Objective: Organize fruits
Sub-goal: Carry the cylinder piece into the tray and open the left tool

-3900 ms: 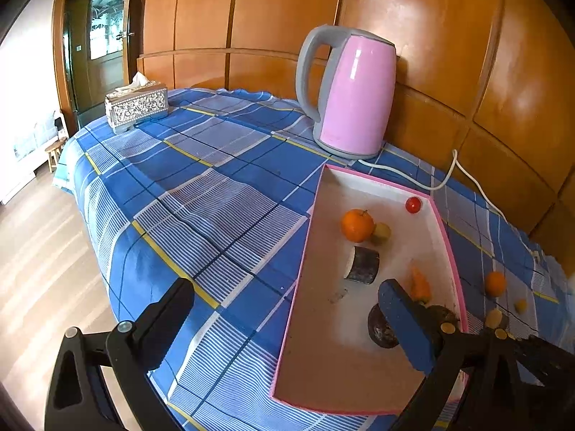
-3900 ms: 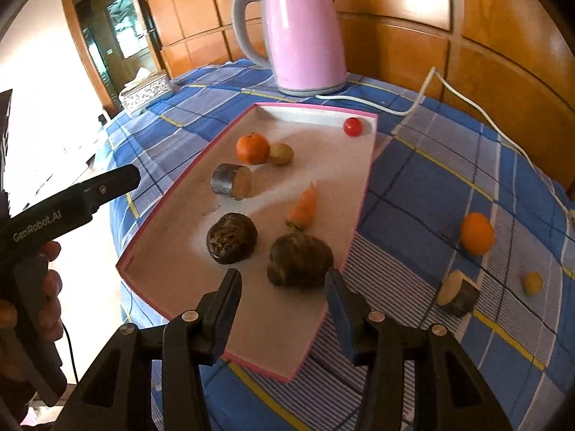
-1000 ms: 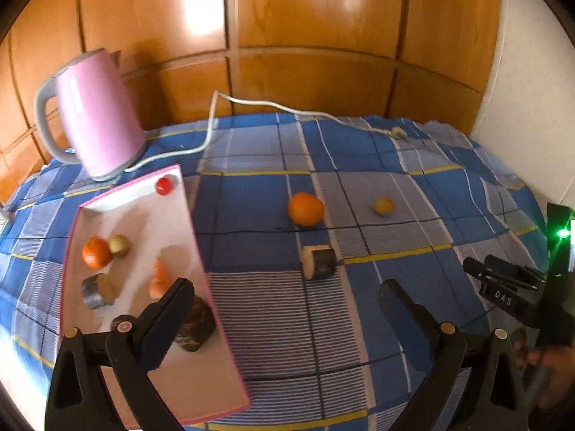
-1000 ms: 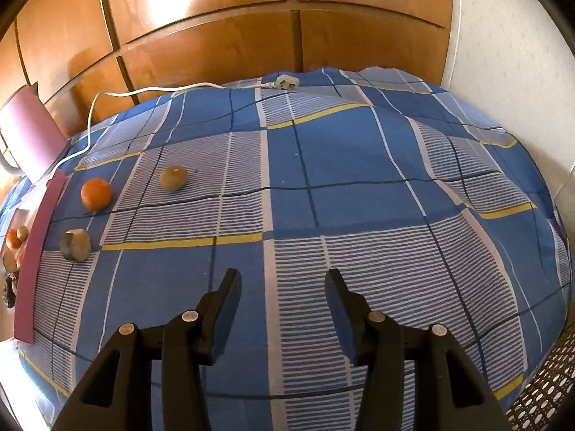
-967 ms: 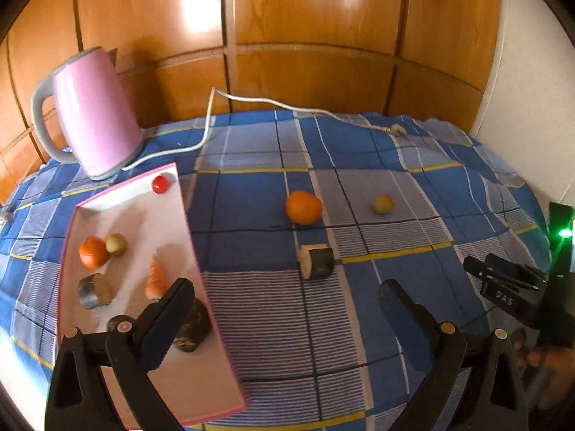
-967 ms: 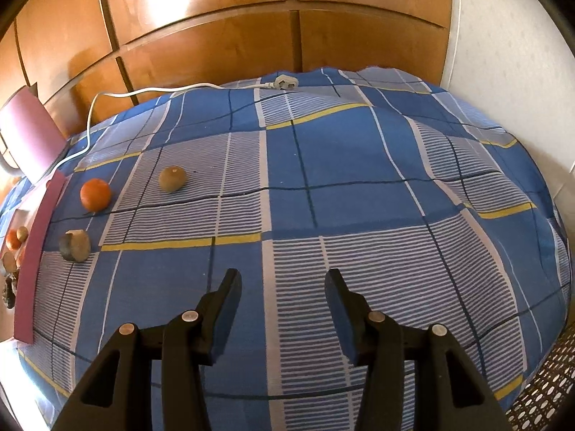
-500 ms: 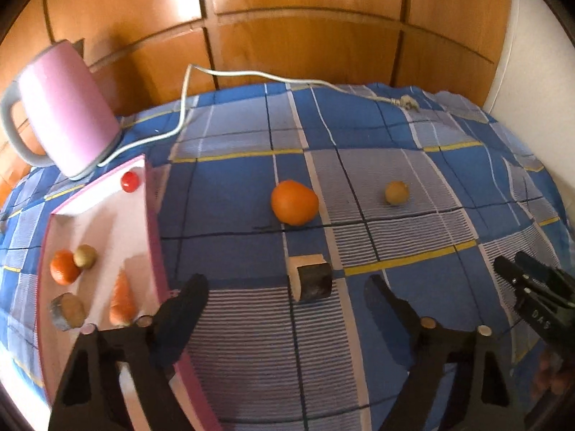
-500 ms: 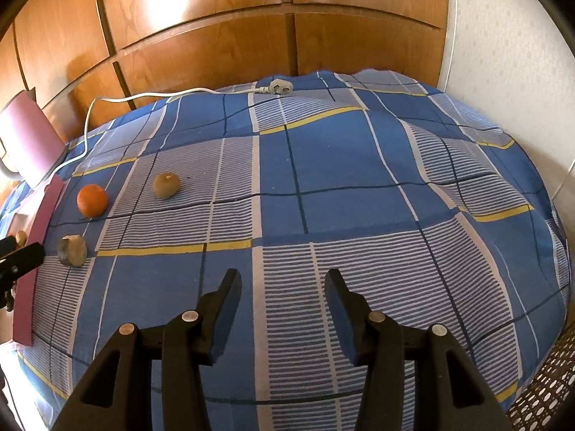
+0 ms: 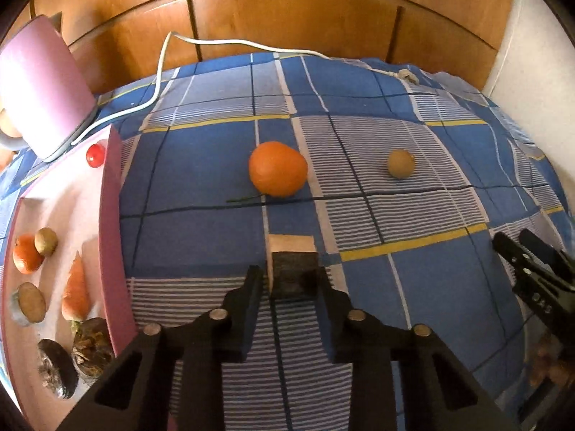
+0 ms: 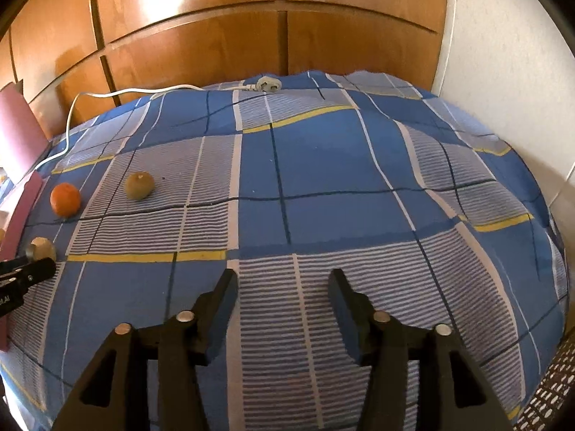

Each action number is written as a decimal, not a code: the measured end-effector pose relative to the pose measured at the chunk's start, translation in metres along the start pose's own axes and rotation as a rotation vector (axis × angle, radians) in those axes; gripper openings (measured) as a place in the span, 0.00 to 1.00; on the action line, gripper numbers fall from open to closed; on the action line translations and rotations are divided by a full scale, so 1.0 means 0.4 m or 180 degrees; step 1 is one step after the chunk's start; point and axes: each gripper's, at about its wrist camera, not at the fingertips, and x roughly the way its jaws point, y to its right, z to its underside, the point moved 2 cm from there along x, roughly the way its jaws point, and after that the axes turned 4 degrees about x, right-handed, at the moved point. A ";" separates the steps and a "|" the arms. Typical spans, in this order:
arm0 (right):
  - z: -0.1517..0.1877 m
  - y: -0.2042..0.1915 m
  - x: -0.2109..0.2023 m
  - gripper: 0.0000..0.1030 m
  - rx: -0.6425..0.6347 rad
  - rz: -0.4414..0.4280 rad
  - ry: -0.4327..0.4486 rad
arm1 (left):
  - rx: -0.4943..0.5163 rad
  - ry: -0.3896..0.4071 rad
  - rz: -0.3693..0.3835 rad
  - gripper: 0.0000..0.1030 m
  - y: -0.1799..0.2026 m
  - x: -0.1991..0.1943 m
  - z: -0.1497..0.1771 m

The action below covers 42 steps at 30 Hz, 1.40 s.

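Note:
A dark-skinned cut chunk (image 9: 289,248) with a pale cut face lies on the blue checked cloth, and my left gripper (image 9: 287,276) is shut on it, one finger on each side. Beyond it sit an orange (image 9: 278,174) and a small brown round fruit (image 9: 400,163). The pink tray (image 9: 111,251) at the left holds a cherry tomato (image 9: 95,154), an orange, a carrot (image 9: 76,287), another cut chunk and dark lumps. My right gripper (image 10: 282,280) hovers over bare cloth, its jaws opening with nothing between them. In its view the orange (image 10: 64,199) and brown fruit (image 10: 139,185) lie far left.
A pink kettle (image 9: 39,89) stands behind the tray, its white cord (image 9: 215,41) trailing along the back to a plug (image 10: 267,84). Wood panelling backs the table, and a white wall is at the right. The cloth falls away at the right edge.
My left gripper dropped forward onto the cut chunk and closed on it. My right gripper stayed in place and its jaws spread wider.

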 end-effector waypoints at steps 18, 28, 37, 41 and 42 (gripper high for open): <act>0.010 -0.007 0.005 0.65 -0.0055 0.0110 0.0266 | -0.0381 0.0151 0.0411 0.24 -0.053 -0.082 0.021; 0.008 -0.009 0.003 0.65 -0.0064 0.0119 0.0270 | -0.0659 0.0258 0.0425 0.24 -0.132 -0.170 0.037; 0.006 -0.010 0.004 0.65 -0.0074 0.0136 0.0271 | -0.1111 0.0490 0.0037 0.24 -0.341 -0.216 0.020; 0.007 -0.009 0.005 0.65 -0.0078 0.0143 0.0271 | -0.1209 0.0447 -0.0135 0.24 -0.436 -0.180 -0.007; 0.006 -0.009 0.005 0.65 -0.0081 0.0146 0.0270 | -0.1240 0.0404 -0.0154 0.24 -0.460 -0.164 -0.014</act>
